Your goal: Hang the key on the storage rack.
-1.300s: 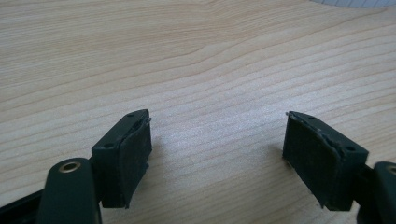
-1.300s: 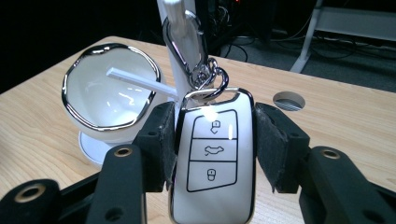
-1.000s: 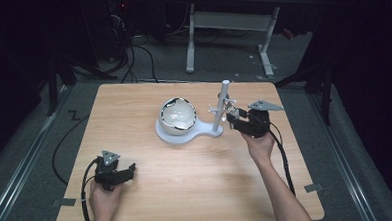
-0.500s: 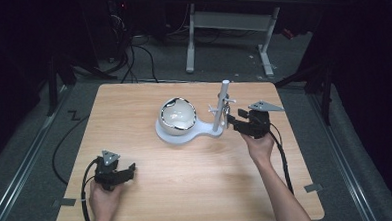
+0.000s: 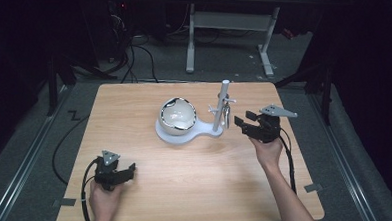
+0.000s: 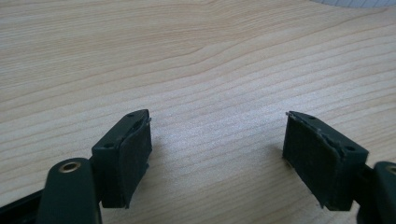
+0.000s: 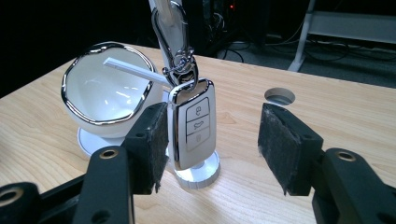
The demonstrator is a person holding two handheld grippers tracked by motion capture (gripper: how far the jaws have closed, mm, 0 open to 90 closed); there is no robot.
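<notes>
While both grippers' jaws stand spread, the pale wooden table point(image 5: 187, 191) sits amid a dark room.

The right gripper point(image 5: 245, 121) is hovering just beside the white stand point(image 5: 219, 109), its jaws having just been opening with nothing between them. The left gripper point(image 5: 131, 169) is resting near the table point(image 5: 197, 190) corner, well apart from the white bowl point(image 5: 176, 116).

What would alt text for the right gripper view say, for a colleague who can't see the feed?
A white car key fob hangs by a metal clasp from the white stand's peg, in front of the right tool, whose jaws have just been opening and do not press on it. Behind the fob sits a white, chrome-rimmed bowl on the wooden table.
</notes>
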